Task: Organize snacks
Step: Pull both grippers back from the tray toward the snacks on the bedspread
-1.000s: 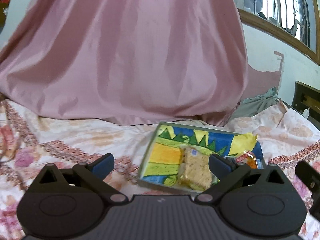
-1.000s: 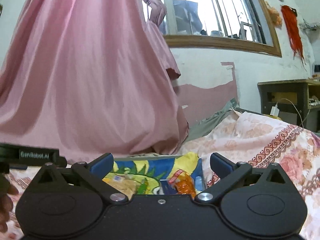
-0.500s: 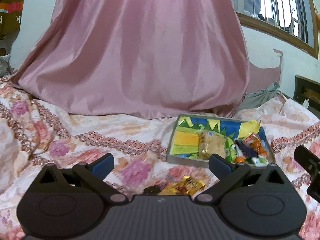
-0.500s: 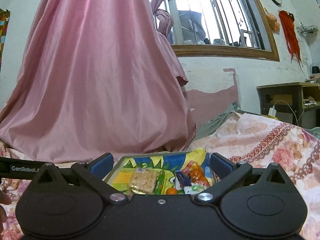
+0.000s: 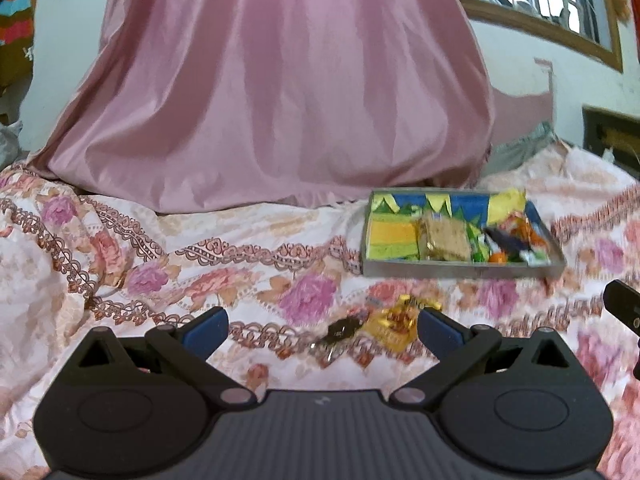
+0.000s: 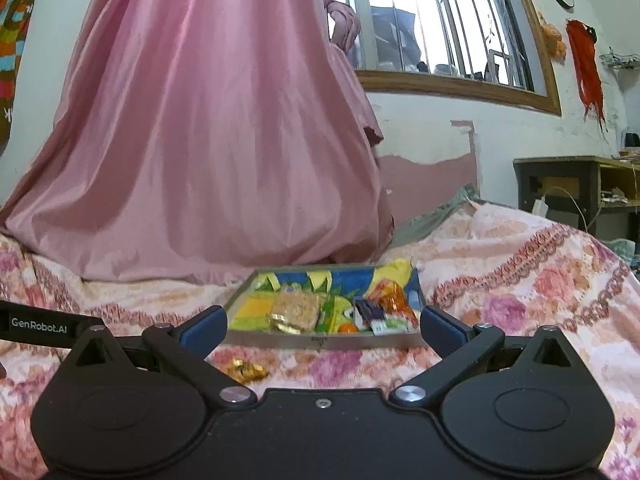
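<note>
The left gripper [image 5: 320, 326] has its blue-padded fingers [image 5: 202, 330] spread wide with nothing between them, hovering low over the flowered bedspread [image 5: 160, 280]. Just ahead of its fingertips, out on the open bedspread, lie a gold-wrapped snack [image 5: 394, 322] and, touching it on the left, a small dark wrapped piece [image 5: 344, 328] (too blurred to say what it is). The right gripper [image 6: 320, 322] is likewise released and empty, its fingers framing the near edge of the tray [image 6: 320, 342] from behind.

The tray sits on the bedspread near the foot of the pink curtain [image 5: 280, 80], its floor lined with a bright blue, yellow and green pattern. In it lie a clear-wrapped cracker pack [image 6: 298, 308] towards the middle, with a small gold piece [image 6: 284, 320] at its near edge, and a cluster of small packets towards the right end: an orange crinkly bag [image 6: 394, 300], a dark purple bar [image 6: 370, 312], a small orange round thing [image 6: 347, 327] and green-and-white wrappers at the near right corner. The left end of the tray shows bare lining.

Judged from this, the job is well along but not finished: most snacks are already in the tray, while the gold snack and its dark neighbour are not yet in it. The left gripper looks best placed to close on the gold one.
</note>
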